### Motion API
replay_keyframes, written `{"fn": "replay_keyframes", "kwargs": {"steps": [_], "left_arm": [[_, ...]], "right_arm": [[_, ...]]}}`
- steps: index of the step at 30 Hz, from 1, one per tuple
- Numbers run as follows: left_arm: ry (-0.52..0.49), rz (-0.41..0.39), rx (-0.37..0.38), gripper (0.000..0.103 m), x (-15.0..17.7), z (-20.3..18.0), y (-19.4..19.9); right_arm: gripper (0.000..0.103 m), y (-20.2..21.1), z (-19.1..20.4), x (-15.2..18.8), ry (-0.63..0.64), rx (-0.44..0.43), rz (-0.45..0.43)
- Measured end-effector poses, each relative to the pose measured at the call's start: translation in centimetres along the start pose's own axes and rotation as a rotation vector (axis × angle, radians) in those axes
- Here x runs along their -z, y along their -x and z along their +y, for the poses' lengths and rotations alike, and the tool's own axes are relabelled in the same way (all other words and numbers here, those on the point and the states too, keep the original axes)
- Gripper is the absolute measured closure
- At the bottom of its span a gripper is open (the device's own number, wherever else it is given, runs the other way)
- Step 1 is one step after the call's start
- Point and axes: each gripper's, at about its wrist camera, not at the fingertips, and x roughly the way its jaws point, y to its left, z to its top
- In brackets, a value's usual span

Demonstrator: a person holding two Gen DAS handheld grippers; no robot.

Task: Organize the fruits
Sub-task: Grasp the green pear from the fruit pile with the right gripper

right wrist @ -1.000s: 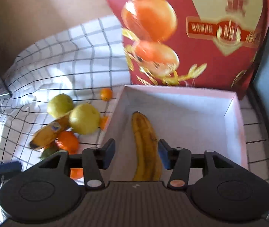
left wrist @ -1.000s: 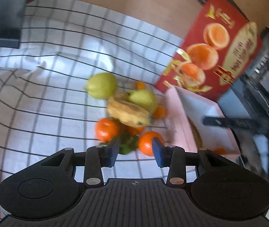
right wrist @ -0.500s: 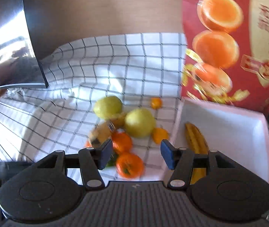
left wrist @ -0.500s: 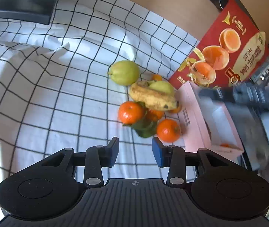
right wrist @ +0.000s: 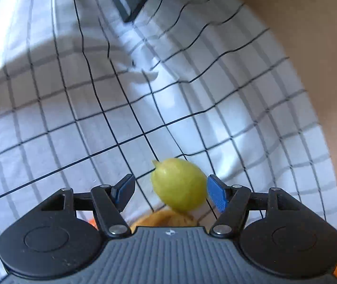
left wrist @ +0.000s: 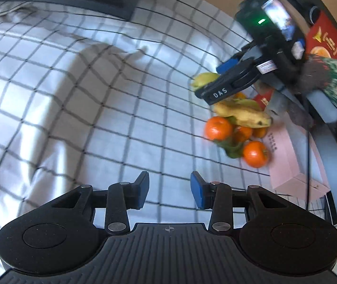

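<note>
Right gripper (right wrist: 170, 193) moved from tray to straddle green fruit (right wrist: 179, 184), jaws wide.

I seem to be at home: a white checked tablecloth (left wrist: 78, 108) spreads ahead of my tongs, loose fruit (left wrist: 237, 127) heaped to their right beside a red gift box (left wrist: 327, 40) printed with oranges.
</note>
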Motion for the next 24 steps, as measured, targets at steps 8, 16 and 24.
{"fn": "replay_keyframes", "kwargs": {"steps": [8, 16, 24], "left_arm": [[0.08, -0.01, -0.055, 0.06, 0.7, 3.0, 1.2], [0.029, 0.017, -0.015, 0.06, 0.3, 1.2, 0.2], [-0.104, 0.052, 0.075, 0.06, 0.5, -3.2, -1.9]], "right_arm": [[0.038, -3.7, -1.9, -0.3, 0.03, 0.041, 0.105], [0.039, 0.9, -6.3, 3.3, -0.317, -0.088, -0.052], [0.039, 13.5, -7.1, 10.6, -0.615, -0.277, -0.328]]}}
